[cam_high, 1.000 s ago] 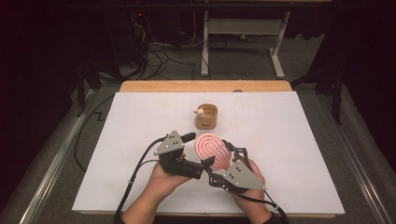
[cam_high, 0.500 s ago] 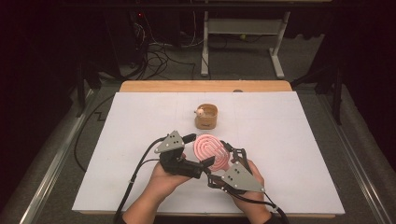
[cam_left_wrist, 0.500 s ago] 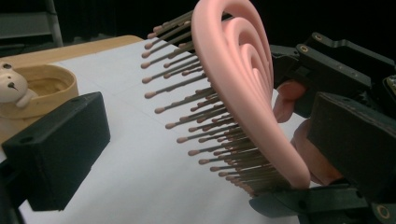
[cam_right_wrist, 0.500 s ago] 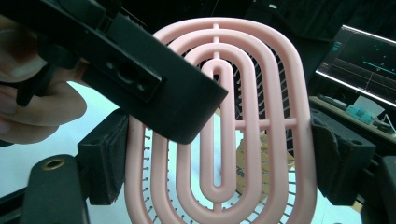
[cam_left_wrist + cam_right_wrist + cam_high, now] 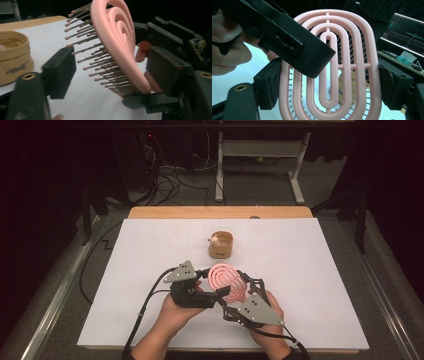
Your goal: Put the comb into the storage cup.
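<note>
Right claw (image 5: 239,289) grips the pink brush (image 5: 227,281) by its edges above the surface (image 5: 310,270); left claw (image 5: 209,287) has just been closing around it, bristles and back between unclamped jaws — handover half done.

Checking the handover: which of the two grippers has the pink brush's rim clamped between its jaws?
The right gripper: its pads press both edges of the pink brush. The left gripper, jaws just closing, straddles bristles and back with a gap.

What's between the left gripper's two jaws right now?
The pink brush, bristles toward one jaw; in the left gripper view the left gripper has just been closing around it, while the right gripper clamps its sides.
</note>
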